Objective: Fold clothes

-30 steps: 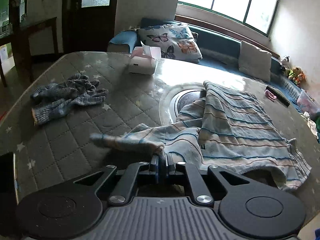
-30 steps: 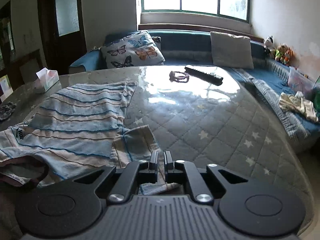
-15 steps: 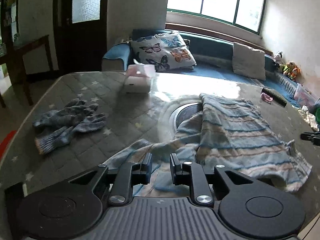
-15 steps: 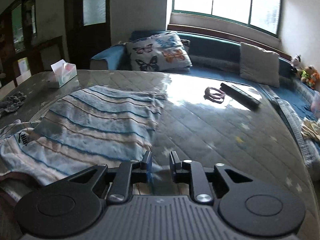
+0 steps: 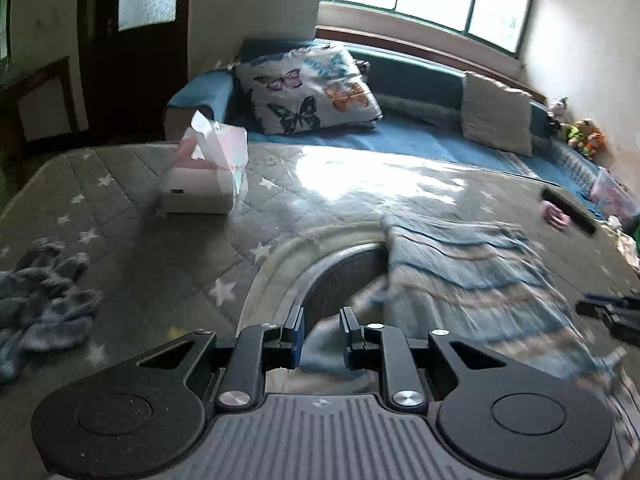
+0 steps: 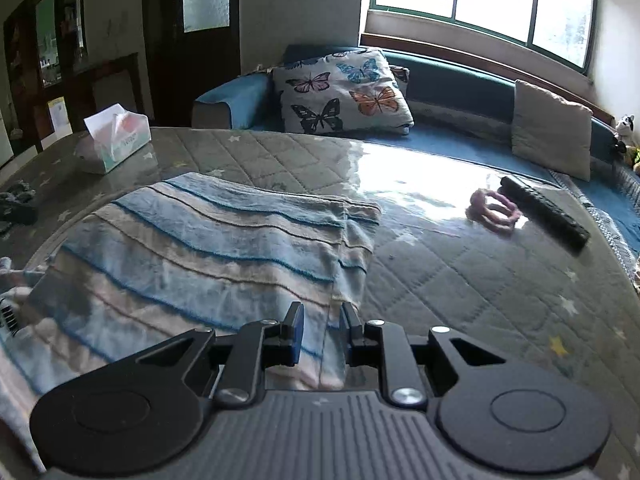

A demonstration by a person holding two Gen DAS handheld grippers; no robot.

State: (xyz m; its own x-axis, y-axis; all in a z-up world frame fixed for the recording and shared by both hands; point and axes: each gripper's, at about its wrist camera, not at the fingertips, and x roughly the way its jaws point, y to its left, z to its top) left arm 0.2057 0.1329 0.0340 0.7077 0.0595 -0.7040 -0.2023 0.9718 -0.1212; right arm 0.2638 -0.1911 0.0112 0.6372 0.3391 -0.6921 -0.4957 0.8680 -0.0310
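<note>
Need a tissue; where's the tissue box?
Right wrist view: tissue box at the table's far left, beyond the striped garment.

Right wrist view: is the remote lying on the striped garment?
No, the remote lies on the bare table cover, well apart from the striped garment.

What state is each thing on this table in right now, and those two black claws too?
Striped garment: partly folded, lying flat.
Left gripper: jaws closing, cloth between them, not pinched.
Right gripper: jaws apart over the garment's edge.
Tissue box: open, a tissue sticking up.
Gloves: crumpled in a heap.
Remote: lying flat.
</note>
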